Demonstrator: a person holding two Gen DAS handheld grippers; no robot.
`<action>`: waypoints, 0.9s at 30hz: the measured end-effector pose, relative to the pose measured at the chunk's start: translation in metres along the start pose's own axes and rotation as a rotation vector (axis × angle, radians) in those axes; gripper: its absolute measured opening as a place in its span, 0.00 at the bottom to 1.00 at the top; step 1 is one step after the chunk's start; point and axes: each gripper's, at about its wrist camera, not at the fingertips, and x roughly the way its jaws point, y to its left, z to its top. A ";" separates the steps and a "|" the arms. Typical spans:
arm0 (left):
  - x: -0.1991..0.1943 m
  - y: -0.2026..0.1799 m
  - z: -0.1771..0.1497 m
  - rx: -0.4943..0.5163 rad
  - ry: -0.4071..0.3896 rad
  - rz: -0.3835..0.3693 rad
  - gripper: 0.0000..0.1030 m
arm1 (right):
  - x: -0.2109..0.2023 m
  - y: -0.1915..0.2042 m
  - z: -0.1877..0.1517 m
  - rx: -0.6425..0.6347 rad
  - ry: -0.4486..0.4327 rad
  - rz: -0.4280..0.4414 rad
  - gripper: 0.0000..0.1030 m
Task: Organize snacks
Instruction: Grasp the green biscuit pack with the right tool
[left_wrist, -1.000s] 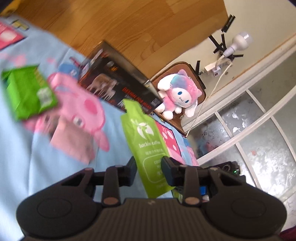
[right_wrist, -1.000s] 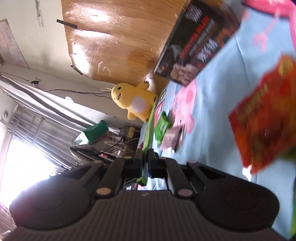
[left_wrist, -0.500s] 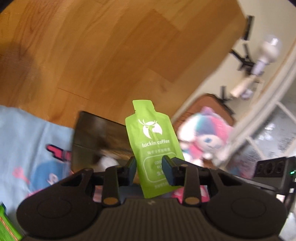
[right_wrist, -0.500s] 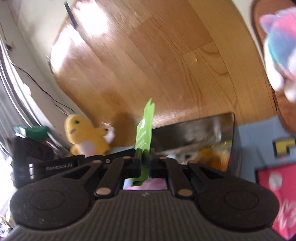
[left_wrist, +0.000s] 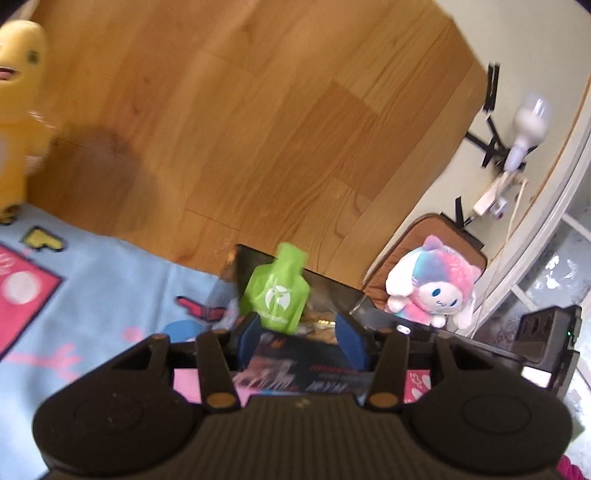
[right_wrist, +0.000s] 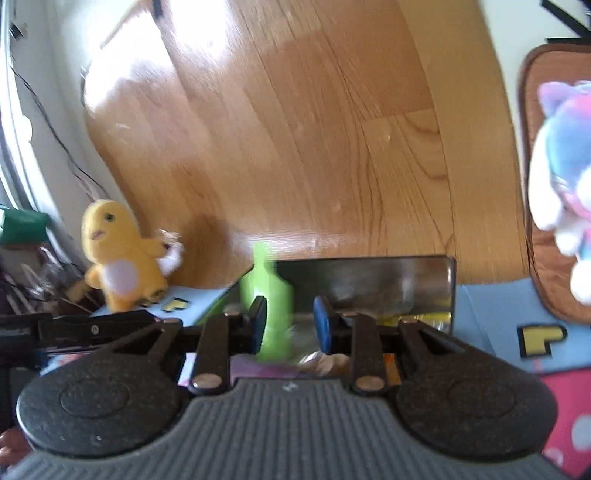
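A glossy lime-green coffee pouch (left_wrist: 275, 291), flat, with a narrow spout-shaped top and a white deer logo, hangs blurred at mid-frame over the open dark snack box (left_wrist: 332, 295). The jaws of the left gripper (left_wrist: 301, 341) and right gripper (right_wrist: 290, 325) have just been opening; both stand spread, their pads clear of the pouch. Behind lies wood-plank floor (left_wrist: 258, 110).

A yellow plush toy (right_wrist: 118, 254) sits at nine o'clock, a pastel plush toy (left_wrist: 436, 291) at three, wooden floor (left_wrist: 258, 110) at twelve, perhaps a lamp (left_wrist: 524, 125) beyond.

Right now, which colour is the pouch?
Bright green pouch with a white logo; left wrist view.
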 end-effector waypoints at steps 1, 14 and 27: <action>-0.011 0.005 -0.005 -0.008 -0.003 0.012 0.44 | -0.006 0.005 -0.005 0.002 0.018 0.029 0.31; -0.097 0.086 -0.065 -0.250 0.013 0.209 0.45 | 0.059 0.116 -0.071 -0.256 0.300 0.192 0.57; -0.109 0.109 -0.074 -0.321 -0.003 0.167 0.49 | 0.100 0.141 -0.089 -0.200 0.344 0.107 0.62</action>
